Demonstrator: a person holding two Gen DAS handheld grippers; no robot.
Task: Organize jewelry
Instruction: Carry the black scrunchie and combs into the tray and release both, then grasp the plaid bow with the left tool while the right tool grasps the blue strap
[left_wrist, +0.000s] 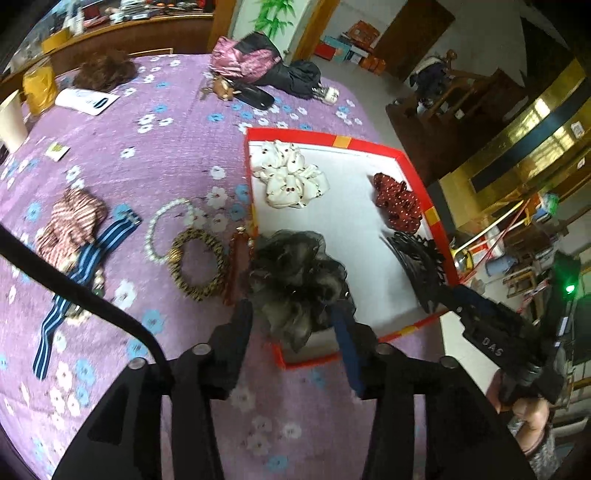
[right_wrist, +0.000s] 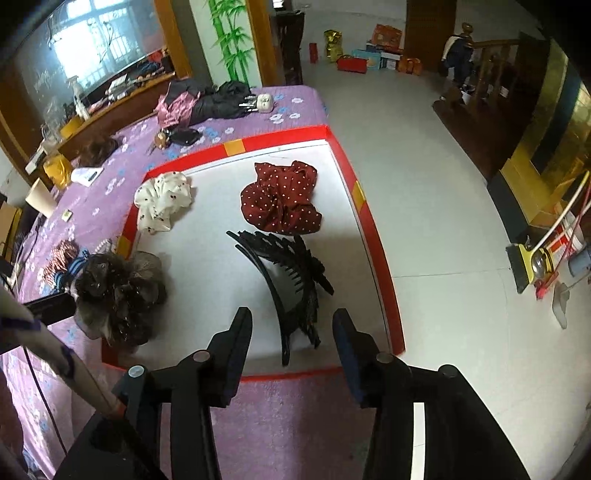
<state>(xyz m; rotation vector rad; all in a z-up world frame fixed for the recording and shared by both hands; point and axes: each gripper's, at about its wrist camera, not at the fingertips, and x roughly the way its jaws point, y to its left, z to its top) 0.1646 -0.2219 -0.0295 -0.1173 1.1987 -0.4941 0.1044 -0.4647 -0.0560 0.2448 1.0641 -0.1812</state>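
Your left gripper (left_wrist: 291, 325) hangs with its jaws apart, the black gauze scrunchie (left_wrist: 295, 277) sitting between them at the near left corner of the red tray (left_wrist: 417, 166); the pads stand clear of the gauze on both sides as far as you can see, so nothing is clamped. Part of that scrunchie spills over the tray's left rim.

Over on your right gripper (right_wrist: 291, 325), the jaws are apart too, and the black hair comb (right_wrist: 291, 280) lies on the tray's white floor just ahead of the fingertips, its near end reaching in between them without touching either pad.

Deeper in the tray you've got the dark red dotted scrunchie (right_wrist: 280, 199) beside the far right side, and the cream scrunchie (left_wrist: 291, 177) in the far left corner, both well apart from the comb.

Left of the tray, on the purple flowered cloth (left_wrist: 155, 155) covering the counter, things are waiting: a leopard-print bangle (left_wrist: 197, 264), a pearl bracelet (left_wrist: 166, 229) just beside it, a blue striped band (left_wrist: 85, 273), and a pink striped scrunchie (left_wrist: 72, 225) touching that band. A reddish piece (left_wrist: 234, 266) lies against the tray's outer wall; what it is, you can't tell.
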